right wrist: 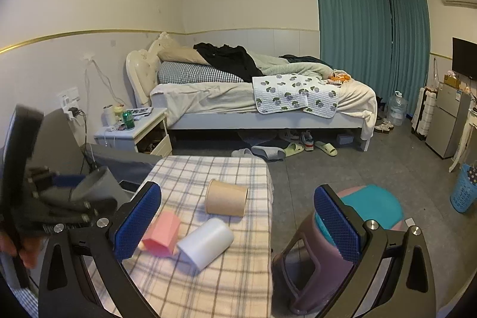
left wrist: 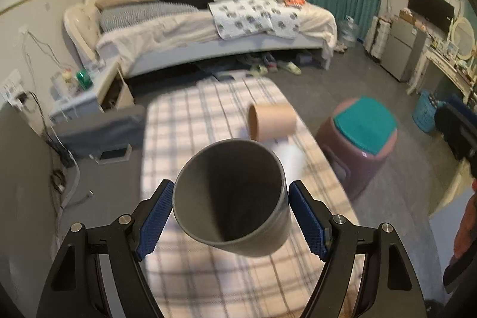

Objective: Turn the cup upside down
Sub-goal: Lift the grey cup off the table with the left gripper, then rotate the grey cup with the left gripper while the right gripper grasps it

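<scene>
My left gripper [left wrist: 231, 198] is shut on a grey cup [left wrist: 235, 198], held above the checked table [left wrist: 184, 121] with its open mouth turned toward the camera. The same cup [right wrist: 95, 184] and left gripper show at the left of the right wrist view, lifted off the table. My right gripper [right wrist: 235, 216] is open and empty above the table's right part. A brown paper cup [right wrist: 226, 200] lies on its side mid-table; it also shows in the left wrist view [left wrist: 272, 121]. A white cup [right wrist: 205, 242] and a pink cup [right wrist: 162, 233] lie on their sides nearer me.
A purple stool with a teal seat [right wrist: 369, 207] stands right of the table. A bed [right wrist: 253, 100] and a nightstand [right wrist: 134, 133] are beyond it, slippers [right wrist: 268, 152] on the floor between. A blue basket [right wrist: 463, 192] stands at far right.
</scene>
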The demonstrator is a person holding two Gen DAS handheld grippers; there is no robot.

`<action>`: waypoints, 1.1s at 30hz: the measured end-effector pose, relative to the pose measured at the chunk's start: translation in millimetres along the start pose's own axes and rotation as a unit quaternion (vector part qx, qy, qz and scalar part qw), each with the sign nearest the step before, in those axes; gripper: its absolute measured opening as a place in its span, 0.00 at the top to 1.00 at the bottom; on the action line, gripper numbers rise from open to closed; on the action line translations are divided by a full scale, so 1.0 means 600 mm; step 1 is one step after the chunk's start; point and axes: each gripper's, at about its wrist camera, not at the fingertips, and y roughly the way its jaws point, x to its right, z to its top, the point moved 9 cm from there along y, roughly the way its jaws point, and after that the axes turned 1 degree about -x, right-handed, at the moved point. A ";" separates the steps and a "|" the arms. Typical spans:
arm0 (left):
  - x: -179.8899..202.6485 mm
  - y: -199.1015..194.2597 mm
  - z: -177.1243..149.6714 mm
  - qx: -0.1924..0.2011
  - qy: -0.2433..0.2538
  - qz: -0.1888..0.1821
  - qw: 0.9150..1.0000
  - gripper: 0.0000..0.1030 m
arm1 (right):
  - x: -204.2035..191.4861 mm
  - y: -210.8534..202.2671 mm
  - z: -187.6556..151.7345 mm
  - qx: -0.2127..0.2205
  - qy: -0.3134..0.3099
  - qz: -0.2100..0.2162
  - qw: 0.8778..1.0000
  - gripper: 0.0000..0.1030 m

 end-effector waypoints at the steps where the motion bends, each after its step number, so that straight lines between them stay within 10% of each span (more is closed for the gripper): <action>1: 0.005 0.012 -0.012 -0.008 -0.003 -0.003 1.000 0.23 | -0.004 -0.003 -0.009 -0.006 0.000 0.002 1.000 0.00; 12: 0.016 0.131 -0.103 -0.008 -0.030 0.018 0.999 0.23 | -0.019 0.030 -0.096 -0.064 -0.027 -0.010 0.998 0.00; 23: 0.039 0.106 -0.253 -0.052 -0.050 0.003 0.997 0.23 | -0.001 0.045 -0.126 -0.088 -0.019 -0.023 0.996 0.00; 33: 0.043 0.134 -0.251 -0.041 -0.043 -0.016 0.998 0.14 | -0.036 0.028 -0.157 -0.112 -0.046 -0.024 0.992 0.00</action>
